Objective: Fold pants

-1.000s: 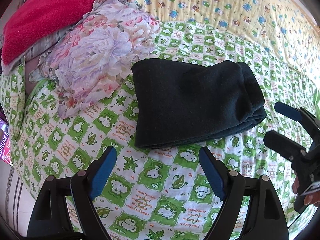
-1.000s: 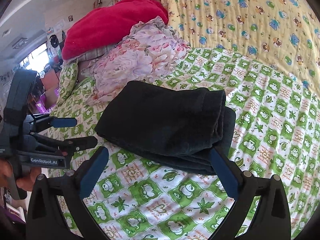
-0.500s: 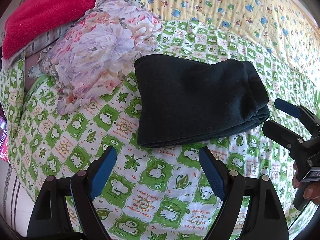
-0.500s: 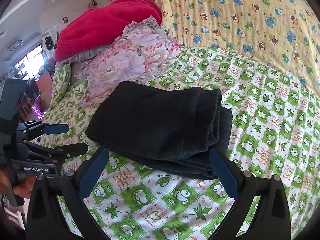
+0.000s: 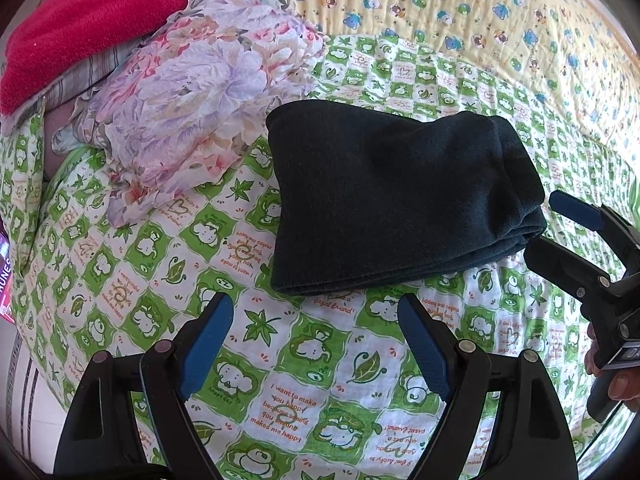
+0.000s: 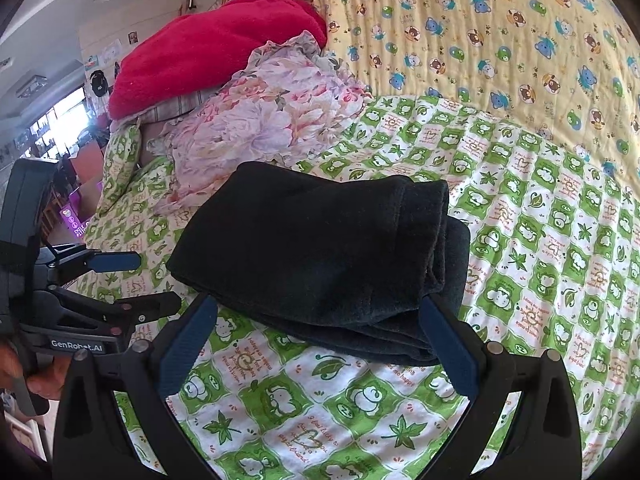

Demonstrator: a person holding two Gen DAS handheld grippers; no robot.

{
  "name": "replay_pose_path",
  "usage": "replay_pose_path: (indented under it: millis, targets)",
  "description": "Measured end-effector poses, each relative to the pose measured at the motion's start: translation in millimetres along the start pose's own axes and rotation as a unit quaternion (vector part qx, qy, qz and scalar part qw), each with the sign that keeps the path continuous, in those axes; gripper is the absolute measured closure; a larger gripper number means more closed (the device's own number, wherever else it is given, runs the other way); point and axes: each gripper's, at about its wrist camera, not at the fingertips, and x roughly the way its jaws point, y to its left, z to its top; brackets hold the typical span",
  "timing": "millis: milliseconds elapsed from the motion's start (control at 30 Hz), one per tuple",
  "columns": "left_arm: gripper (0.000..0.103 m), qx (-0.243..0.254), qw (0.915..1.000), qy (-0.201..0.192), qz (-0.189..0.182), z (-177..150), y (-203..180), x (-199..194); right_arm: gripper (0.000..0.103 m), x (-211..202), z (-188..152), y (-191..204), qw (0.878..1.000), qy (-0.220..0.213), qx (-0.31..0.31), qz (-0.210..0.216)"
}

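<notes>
Folded dark fleecy pants [image 5: 392, 204], a thick rectangular stack on the checked cotton bedsheet [image 5: 288, 364]; left claw [image 5: 316, 348] and right claw [image 6: 316, 348] both wide, empty.

I bring the right gripper [image 6: 316, 336] closer; the folded pants [image 6: 320, 256] now sit nearer its jaws.

Bright daylight, sharp, fisheye-warped edges.
</notes>
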Motion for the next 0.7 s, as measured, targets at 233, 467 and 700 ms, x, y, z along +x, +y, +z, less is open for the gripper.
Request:
replay_pose_path:
  millis: [233,467,700]
  targets:
    - [0.018,0.003,1.0,0.0,-0.002,2.5,-0.4,2.6,0.002,2.2,1.4,-1.6,1.0,0.0,0.0,-0.005]
    - [0.018,0.0,1.0,0.002,-0.001,5.1,0.4,5.6,0.002,2.1,2.5,-2.8,1.0,-0.002,0.0,-0.005]
    - [0.018,-0.002,1.0,-0.001,-0.002,7.0,-0.7,5.3,0.002,0.5,3.6,-4.1,1.0,-0.006,0.001,-0.001]
